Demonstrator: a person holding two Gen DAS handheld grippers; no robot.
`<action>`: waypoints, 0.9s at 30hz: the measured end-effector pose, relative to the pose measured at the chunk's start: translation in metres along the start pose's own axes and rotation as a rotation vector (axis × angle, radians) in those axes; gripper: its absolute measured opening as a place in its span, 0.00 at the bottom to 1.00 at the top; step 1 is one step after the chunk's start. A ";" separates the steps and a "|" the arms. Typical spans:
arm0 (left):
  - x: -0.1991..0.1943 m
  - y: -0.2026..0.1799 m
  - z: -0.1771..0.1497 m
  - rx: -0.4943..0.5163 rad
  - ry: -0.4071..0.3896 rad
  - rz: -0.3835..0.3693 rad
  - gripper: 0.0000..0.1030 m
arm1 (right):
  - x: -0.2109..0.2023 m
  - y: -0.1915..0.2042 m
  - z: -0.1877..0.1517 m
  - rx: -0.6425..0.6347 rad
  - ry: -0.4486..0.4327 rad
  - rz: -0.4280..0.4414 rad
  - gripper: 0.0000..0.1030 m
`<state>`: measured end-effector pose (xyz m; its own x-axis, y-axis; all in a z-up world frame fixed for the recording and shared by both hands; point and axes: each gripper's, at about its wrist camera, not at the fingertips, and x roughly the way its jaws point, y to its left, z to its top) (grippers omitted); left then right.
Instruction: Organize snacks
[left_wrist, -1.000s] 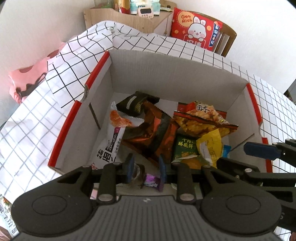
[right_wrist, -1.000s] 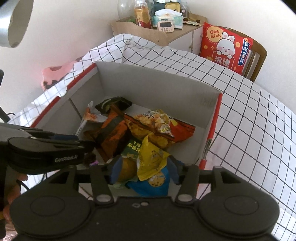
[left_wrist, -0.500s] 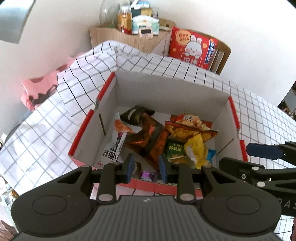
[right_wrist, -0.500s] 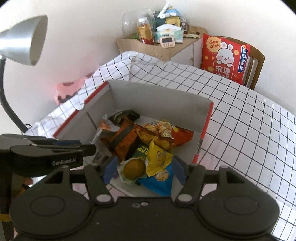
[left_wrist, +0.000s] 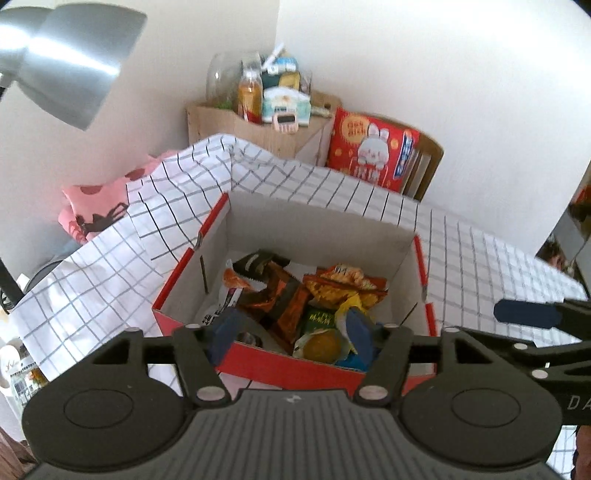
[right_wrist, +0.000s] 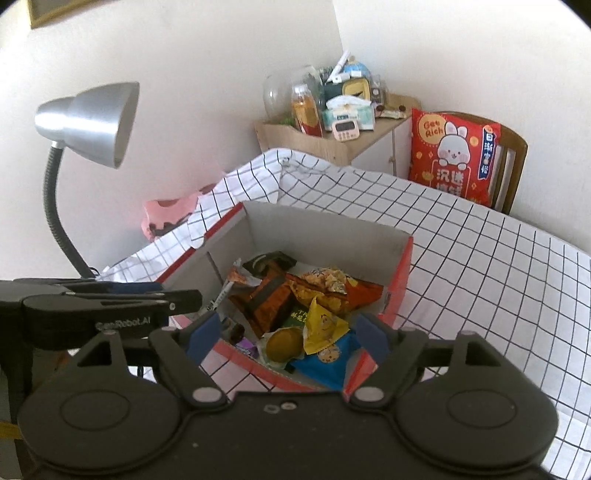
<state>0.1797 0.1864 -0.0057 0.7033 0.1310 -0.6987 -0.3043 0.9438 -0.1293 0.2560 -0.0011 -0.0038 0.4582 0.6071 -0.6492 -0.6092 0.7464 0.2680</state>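
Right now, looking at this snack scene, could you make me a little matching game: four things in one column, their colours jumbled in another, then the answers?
Things:
1. desk lamp
2. rabbit cushion
3. tablecloth
4. cookie packet

Colours:
A. blue
B. white with black grid
C. silver
D. red

Pairs: 1-C, 2-D, 3-B, 4-A
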 end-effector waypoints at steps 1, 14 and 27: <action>-0.005 -0.002 -0.001 0.003 -0.009 -0.004 0.63 | -0.004 -0.001 -0.001 0.001 -0.009 0.004 0.81; -0.045 -0.025 -0.015 0.027 -0.099 -0.031 0.74 | -0.056 -0.005 -0.015 -0.001 -0.125 0.023 0.99; -0.069 -0.033 -0.019 0.003 -0.156 -0.062 0.85 | -0.081 -0.020 -0.032 0.062 -0.169 0.026 1.00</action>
<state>0.1287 0.1402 0.0335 0.8120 0.1181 -0.5715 -0.2557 0.9523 -0.1666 0.2103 -0.0733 0.0206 0.5486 0.6595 -0.5140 -0.5833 0.7423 0.3298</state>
